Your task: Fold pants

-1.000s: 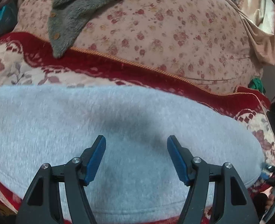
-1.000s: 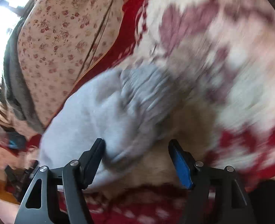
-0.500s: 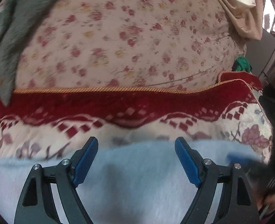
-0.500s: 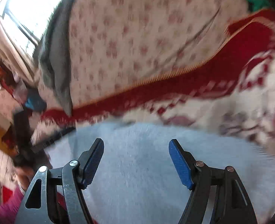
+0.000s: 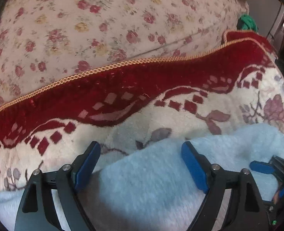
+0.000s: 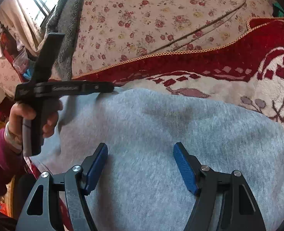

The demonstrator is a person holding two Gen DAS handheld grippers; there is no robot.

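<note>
The pale grey-blue fleece pants (image 6: pixel 170 134) lie folded into a broad pad on the red-and-cream floral plush blanket (image 5: pixel 161 80), in front of a rose-print cushion (image 5: pixel 103 25). Their long axis runs left to right across both views. The right gripper (image 6: pixel 140 165) hovers over the middle of the fabric, its blue-padded fingers (image 6: pixel 95 165) spread apart and holding nothing. The left gripper (image 5: pixel 140 165) sits at the pants' far left edge, fingers likewise released and empty; in the right view it reaches the upper left corner of the cloth. The next fold likely brings one end across to the other, and the left gripper is nearer an edge to grasp.
</note>
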